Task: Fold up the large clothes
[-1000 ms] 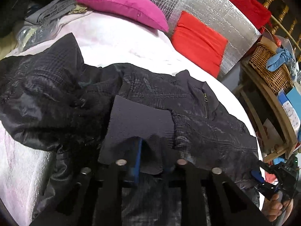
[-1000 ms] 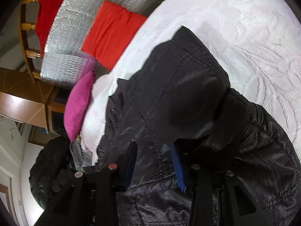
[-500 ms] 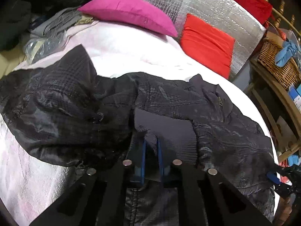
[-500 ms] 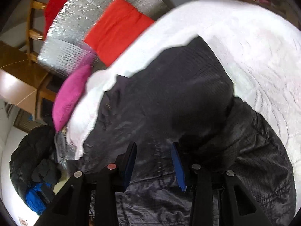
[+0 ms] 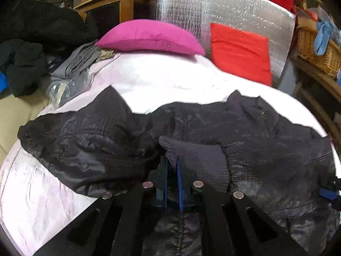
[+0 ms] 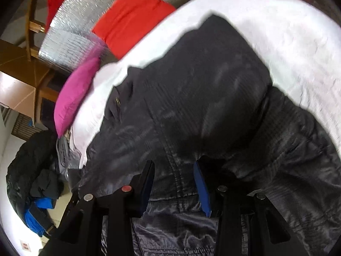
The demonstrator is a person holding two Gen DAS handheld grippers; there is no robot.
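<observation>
A large black padded jacket (image 5: 266, 149) lies crumpled across a white bedspread (image 5: 170, 79). One sleeve is folded over its body, ending in a dark knit cuff (image 5: 198, 155). My left gripper (image 5: 172, 170) is shut on the near corner of that cuff, its blue pads pinching the knit. In the right wrist view the jacket (image 6: 202, 96) fills the middle. My right gripper (image 6: 174, 177) holds a thick fold of it along a stitched seam, with its fingers a hand's breadth apart. A blue part of the right gripper (image 5: 328, 192) shows at the jacket's right edge.
A pink pillow (image 5: 149, 36) and a red cushion (image 5: 238, 49) lean against a silver foil panel (image 5: 213, 6) at the head of the bed. Dark clothes (image 5: 27, 64) are piled at the left. A wicker basket (image 5: 315, 51) stands on a wooden shelf at the right.
My left jaws have closed from around the cuff onto its corner, and that gripper has rolled and tipped. The right gripper has rolled slightly, with the same fold between its fingers.
</observation>
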